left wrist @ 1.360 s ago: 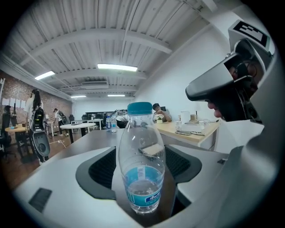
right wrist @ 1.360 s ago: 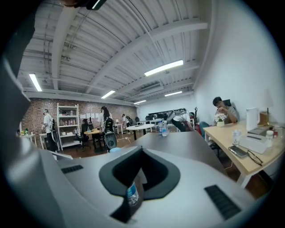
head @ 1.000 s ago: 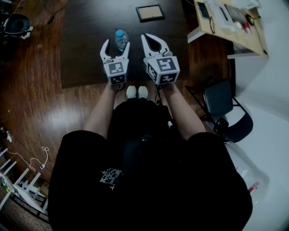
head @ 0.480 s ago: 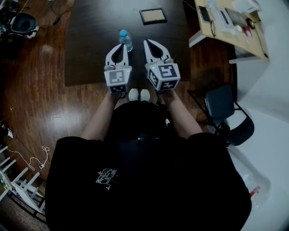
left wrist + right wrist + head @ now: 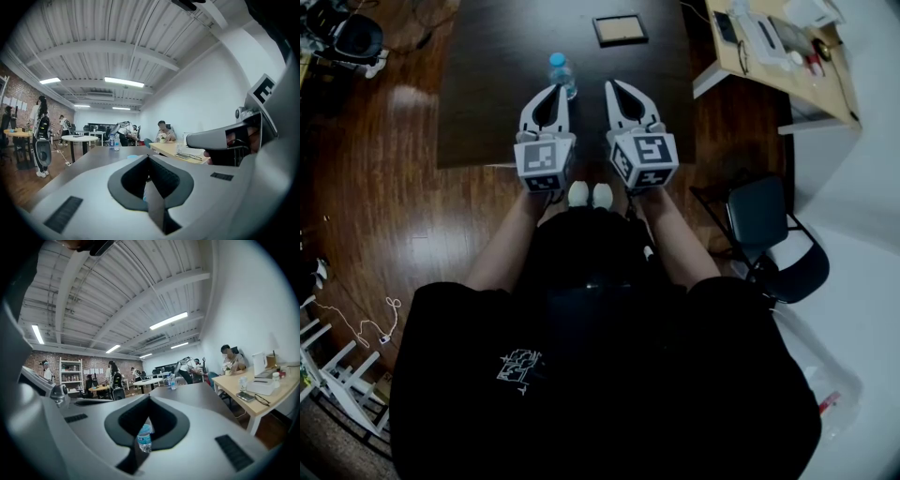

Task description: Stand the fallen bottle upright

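The bottle [image 5: 562,75] stands upright on the dark counter [image 5: 492,84], blue cap on top, near the middle of the counter and to the near left of a flat framed thing [image 5: 619,30] lying at the far edge; judged from that, the main work of the task looks done.

The left claw [image 5: 555,90] has its jaws pressed together with nothing between them; the bottle sits just beyond its tips on the far side, outside the jaws. The right claw [image 5: 617,86] is closed and empty as well, hanging beside the left one and a little right of the bottle; the right gripper view shows the bottle [image 5: 144,438] only through the window between its joined jaws, standing straight on the counter farther off.

Neither claw holds or props the bottle, so it appears to keep its balance alone; little seems left beyond drawing both claws clear and confirming that it stays steady.
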The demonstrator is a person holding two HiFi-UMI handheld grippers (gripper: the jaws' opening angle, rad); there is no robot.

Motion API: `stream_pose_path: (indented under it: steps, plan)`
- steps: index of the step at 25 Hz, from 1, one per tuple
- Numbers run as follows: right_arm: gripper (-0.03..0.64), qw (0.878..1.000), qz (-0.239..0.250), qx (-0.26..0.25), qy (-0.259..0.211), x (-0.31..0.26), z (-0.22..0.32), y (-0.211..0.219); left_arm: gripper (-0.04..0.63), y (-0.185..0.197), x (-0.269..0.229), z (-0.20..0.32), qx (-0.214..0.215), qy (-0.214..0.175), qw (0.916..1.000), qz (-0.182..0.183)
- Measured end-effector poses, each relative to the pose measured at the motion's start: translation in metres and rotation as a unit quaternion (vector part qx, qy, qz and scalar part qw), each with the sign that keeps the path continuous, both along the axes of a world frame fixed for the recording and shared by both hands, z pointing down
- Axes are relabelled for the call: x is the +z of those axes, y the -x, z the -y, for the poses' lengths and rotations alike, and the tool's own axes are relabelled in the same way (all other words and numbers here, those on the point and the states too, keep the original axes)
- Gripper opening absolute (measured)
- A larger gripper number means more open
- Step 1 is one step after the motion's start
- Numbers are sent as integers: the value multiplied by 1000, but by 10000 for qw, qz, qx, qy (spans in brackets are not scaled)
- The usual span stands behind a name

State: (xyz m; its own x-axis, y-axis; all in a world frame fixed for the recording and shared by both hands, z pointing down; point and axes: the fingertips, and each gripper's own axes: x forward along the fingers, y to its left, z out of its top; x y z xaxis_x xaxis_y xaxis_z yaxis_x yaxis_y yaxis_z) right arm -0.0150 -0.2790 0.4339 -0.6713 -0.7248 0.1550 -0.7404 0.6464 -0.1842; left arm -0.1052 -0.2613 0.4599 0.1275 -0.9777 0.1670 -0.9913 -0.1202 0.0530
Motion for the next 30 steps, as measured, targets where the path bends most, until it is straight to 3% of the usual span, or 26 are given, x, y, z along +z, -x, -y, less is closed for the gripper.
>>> stream_pose_path:
  steps: [12, 21, 30]
  plan:
    - [11, 10000, 45, 57, -25, 2, -39, -6, -3, 6, -6, -41, -142, -128, 9998, 18]
    - [11, 9996, -29, 228, -181, -10, -102, 21, -3, 14, -19, -100, 303, -356, 9988, 127]
    - [11, 9986, -42, 484, -217, -17, -190, 37, -2, 26, -24, -179, 557, -394, 9977, -41]
